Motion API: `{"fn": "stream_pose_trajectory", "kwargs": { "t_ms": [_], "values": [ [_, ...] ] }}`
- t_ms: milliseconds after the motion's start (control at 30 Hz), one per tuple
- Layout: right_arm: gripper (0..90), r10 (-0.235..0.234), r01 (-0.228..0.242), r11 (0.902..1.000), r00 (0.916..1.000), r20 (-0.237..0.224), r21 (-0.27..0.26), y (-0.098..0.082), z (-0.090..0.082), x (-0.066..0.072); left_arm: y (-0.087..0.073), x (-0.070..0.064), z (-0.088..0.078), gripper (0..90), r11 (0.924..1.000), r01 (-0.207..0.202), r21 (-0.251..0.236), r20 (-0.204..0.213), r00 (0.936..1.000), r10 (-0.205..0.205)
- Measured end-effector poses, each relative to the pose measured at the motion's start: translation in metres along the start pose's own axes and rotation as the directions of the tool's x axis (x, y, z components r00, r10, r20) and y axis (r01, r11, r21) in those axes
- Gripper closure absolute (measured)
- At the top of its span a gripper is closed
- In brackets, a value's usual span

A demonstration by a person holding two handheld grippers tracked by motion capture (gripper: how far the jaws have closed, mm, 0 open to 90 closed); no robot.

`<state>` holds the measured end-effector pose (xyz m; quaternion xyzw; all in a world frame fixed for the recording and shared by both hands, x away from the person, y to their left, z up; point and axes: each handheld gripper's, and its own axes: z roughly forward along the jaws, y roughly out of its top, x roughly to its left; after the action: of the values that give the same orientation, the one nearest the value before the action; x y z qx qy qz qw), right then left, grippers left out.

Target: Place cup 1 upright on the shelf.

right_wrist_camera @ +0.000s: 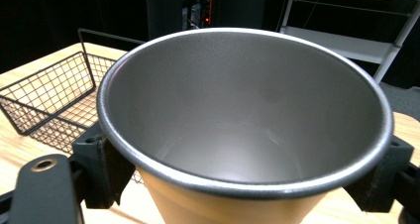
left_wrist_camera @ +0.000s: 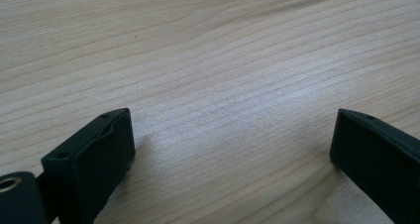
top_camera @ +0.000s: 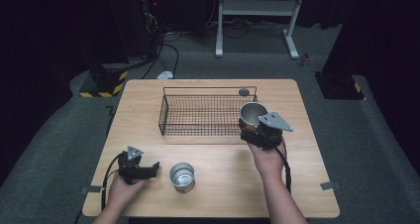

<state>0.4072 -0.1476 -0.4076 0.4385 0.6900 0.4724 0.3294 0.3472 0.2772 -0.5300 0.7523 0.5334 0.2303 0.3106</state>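
A steel cup (right_wrist_camera: 245, 115) with a tan outer wall sits clamped between the jaws of the right gripper (top_camera: 262, 130), held upright in the air at the near right corner of the wire basket (top_camera: 208, 116). The step in hand looks like carrying this cup into the basket, so the next move calls for clearing the basket's rim and lowering the cup inside before the jaws let go. A second steel cup (top_camera: 182, 177) stands on the table (top_camera: 297, 179) near the front edge, just beside the left gripper (top_camera: 148, 172), whose jaws are spread wide and empty over bare wood.

Wooden table (top_camera: 223, 194), grey carpet (top_camera: 59, 135), white shelf frame (top_camera: 257, 8), cables (top_camera: 166, 50)
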Motion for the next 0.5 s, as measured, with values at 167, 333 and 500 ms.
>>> {"fn": "stream_pose_trajectory", "kwargs": {
  "t_ms": [167,333,500],
  "values": [
    [14.5,0.0,0.0,1.0,1.0,0.003,-0.001,0.005,0.008,-0.001,0.0,0.0,0.0,3.9,1.0,0.0,0.0,0.0,1.0,0.0],
    [14.4,-0.007,0.007,1.0,1.0,0.002,-0.001,0.011,0.017,0.001,0.0,-0.001,0.0,4.0,1.0,0.003,-0.002,0.009,1.0,-0.003],
    [14.4,-0.023,0.023,0.9997,0.9997,0.001,0.002,0.018,0.027,0.005,0.0,-0.001,0.0,4.0,1.0,-0.001,-0.001,0.011,0.9999,0.001]
  ]
}}
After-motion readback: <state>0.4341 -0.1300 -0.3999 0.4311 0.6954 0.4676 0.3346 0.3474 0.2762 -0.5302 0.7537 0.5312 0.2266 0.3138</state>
